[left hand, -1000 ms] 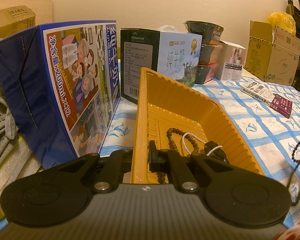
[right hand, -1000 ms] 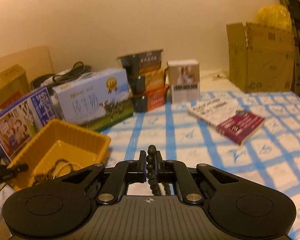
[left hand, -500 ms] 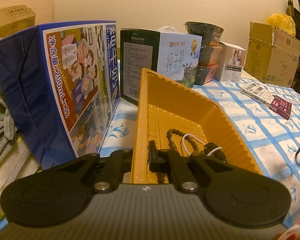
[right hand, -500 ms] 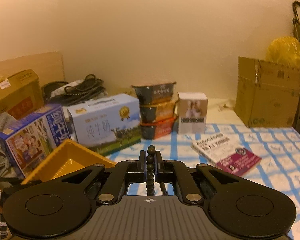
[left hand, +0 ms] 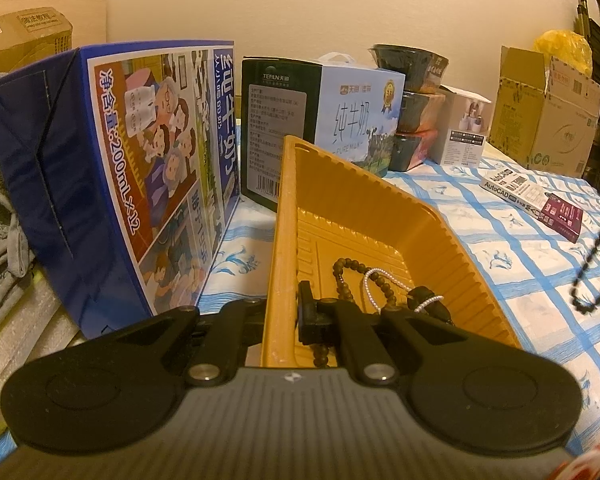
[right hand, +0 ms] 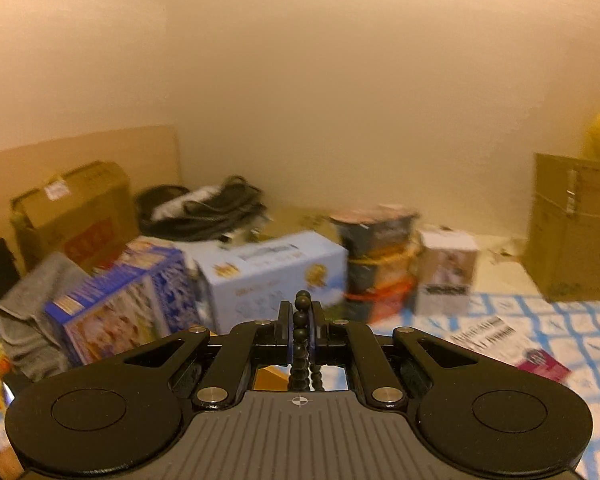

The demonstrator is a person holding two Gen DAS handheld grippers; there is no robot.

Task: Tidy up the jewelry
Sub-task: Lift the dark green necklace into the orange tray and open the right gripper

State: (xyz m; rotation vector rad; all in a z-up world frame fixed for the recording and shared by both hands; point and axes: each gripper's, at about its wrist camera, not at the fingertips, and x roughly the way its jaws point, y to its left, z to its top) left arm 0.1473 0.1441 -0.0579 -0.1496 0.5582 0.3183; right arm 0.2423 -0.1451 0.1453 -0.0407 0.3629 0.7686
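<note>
Beads (left hand: 350, 280) in tray (left hand: 380, 216) (pearls probably)

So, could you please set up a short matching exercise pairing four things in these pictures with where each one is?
Things:
1. yellow tray
2. dark bead strand
3. white pearl string
4. AutoCAD book

Places:
A. lying inside the tray
B. flat on the blue-checked cloth
C. rim pinched by the left gripper
D. clamped in the right gripper

Pairs: 1-C, 2-D, 3-A, 4-B
</note>
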